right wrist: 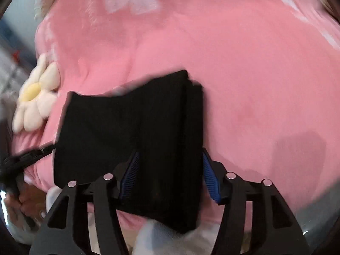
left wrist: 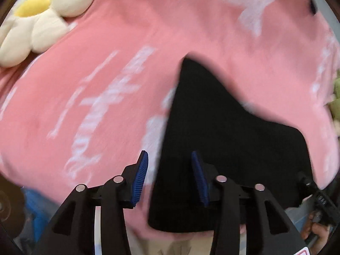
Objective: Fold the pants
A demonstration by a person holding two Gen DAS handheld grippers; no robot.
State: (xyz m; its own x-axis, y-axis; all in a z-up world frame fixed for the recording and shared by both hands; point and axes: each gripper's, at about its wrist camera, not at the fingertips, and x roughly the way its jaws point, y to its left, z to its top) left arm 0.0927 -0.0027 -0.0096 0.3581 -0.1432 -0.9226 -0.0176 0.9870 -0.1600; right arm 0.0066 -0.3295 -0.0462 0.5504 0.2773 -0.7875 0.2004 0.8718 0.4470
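Black pants lie folded into a compact stack on a pink blanket. In the left wrist view my left gripper is open, its blue pads apart, just above the stack's left edge and holding nothing. In the right wrist view the pants show as a layered black bundle with stacked folds on the right. My right gripper is open with its jaws wide on either side of the bundle's near end; I cannot tell if the pads touch the cloth. The left gripper shows at the bundle's left edge.
A cream flower-shaped plush with a yellow centre lies at the blanket's far left, also in the right wrist view. A green plush sits at the right edge. The pink blanket has white lettering and spreads widely around the pants.
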